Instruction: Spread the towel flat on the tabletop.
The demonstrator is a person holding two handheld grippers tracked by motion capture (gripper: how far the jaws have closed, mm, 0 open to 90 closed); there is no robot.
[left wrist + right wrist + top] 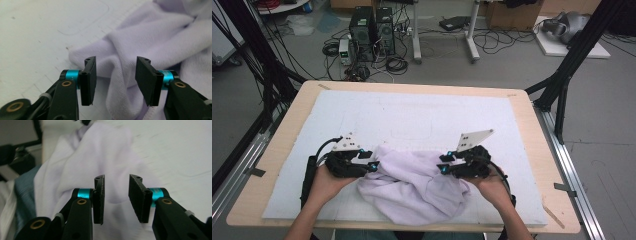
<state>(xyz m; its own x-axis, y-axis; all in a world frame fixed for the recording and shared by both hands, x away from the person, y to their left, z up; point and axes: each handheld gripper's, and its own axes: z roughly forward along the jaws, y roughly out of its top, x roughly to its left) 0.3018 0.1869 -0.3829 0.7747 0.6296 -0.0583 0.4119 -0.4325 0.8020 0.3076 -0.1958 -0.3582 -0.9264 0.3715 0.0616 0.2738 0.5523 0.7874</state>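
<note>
Your left hand-held gripper stands part-open with its black pads clear of the crumpled pale-lilac knit cloth, a fold of which lies beyond the gap. Your right hand-held gripper is likewise parted, nothing pinched, the fabric spread behind it. That cloth lies bunched at the near middle of the white-matted wooden bench, between your two hands.

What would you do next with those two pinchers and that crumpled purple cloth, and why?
Probably move the left gripper to a free edge of the cloth and close on it. Both it and the right gripper stand open with nothing pinched, while the cloth lies bunched on the white mat between them, so it seems to need a fresh hold before spreading.
</note>
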